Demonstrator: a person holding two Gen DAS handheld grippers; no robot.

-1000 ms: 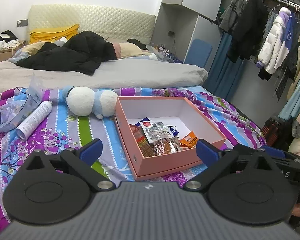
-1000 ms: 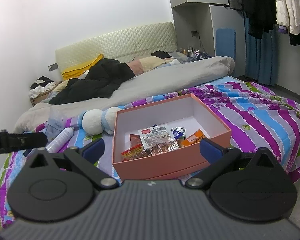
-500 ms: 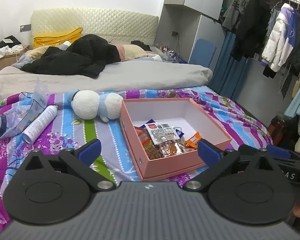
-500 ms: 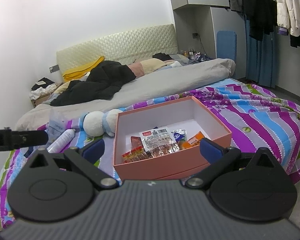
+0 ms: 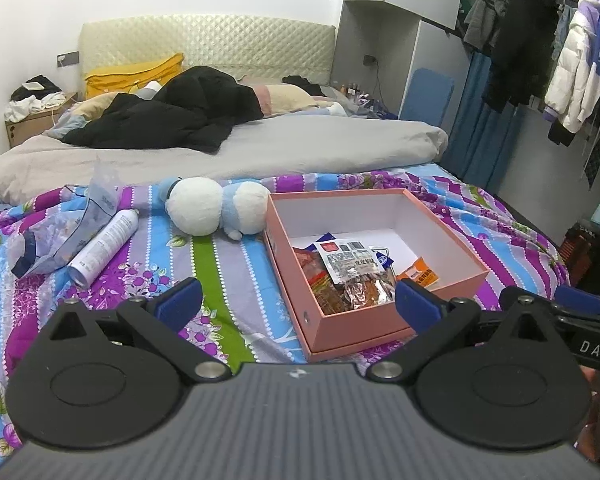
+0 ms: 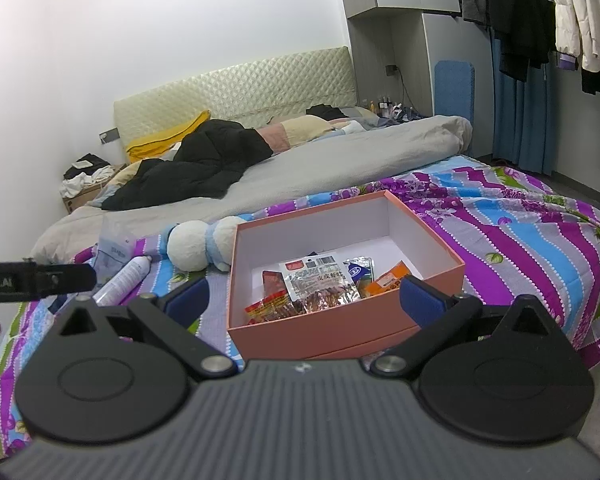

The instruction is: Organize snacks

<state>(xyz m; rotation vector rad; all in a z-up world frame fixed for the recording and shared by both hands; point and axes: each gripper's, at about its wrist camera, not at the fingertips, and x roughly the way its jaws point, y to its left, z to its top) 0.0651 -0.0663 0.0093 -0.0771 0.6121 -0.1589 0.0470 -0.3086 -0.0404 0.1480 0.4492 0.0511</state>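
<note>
Our left hand-held gripper [image 5: 298, 304] and right hand-held gripper [image 6: 304, 298] both hang spread wide, grasping nothing. Just ahead of them on the bed [image 5: 228, 280] sits the pink box [image 5: 380, 320], snacks [image 5: 352, 276] inside; beyond-left lies a plush toy [image 5: 216, 210]

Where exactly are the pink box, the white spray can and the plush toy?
pink box [image 5: 364, 330], left wrist view, near outer wall.
white spray can [image 5: 104, 246], left wrist view, middle of its body.
plush toy [image 6: 188, 250], right wrist view, white round part.
</note>
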